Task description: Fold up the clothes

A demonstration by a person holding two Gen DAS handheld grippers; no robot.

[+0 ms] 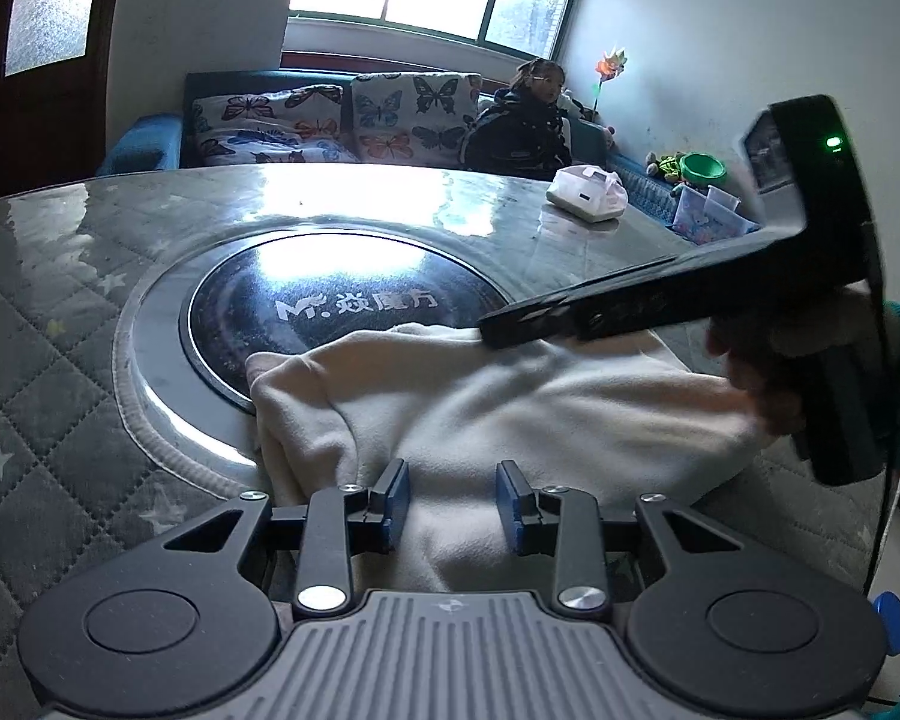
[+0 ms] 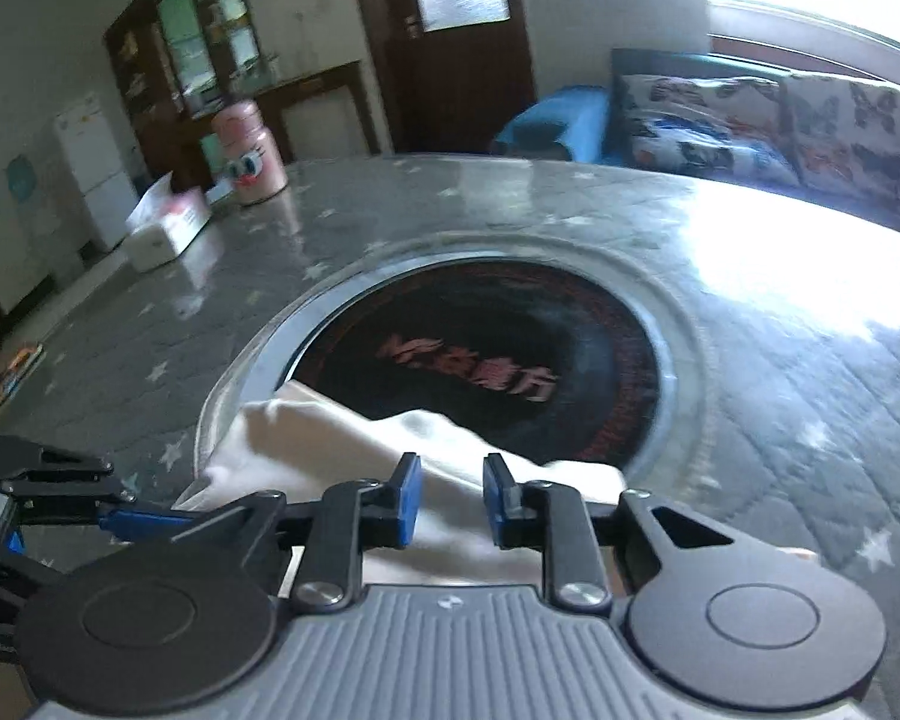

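Observation:
A cream garment (image 1: 510, 408) lies bunched on the grey quilted table (image 1: 48, 324), and its far edge laps over the round black cooktop (image 1: 330, 300). My left gripper (image 1: 453, 498) hovers open over the near part of the cloth, which shows between its blue pads (image 1: 397, 504). My right gripper (image 1: 495, 324), held in a hand, reaches in from the right with its tip over the garment's far edge. In the right wrist view my right gripper (image 2: 453, 495) is open above the cream garment (image 2: 330, 444). My left gripper (image 2: 120, 504) sits at the lower left.
A white bag (image 1: 588, 192) rests on the table's far right. A pink jar (image 2: 252, 156) and a tissue pack (image 2: 168, 228) stand at the far left corner. A person sits on the butterfly-cushioned sofa (image 1: 342, 120) behind the table.

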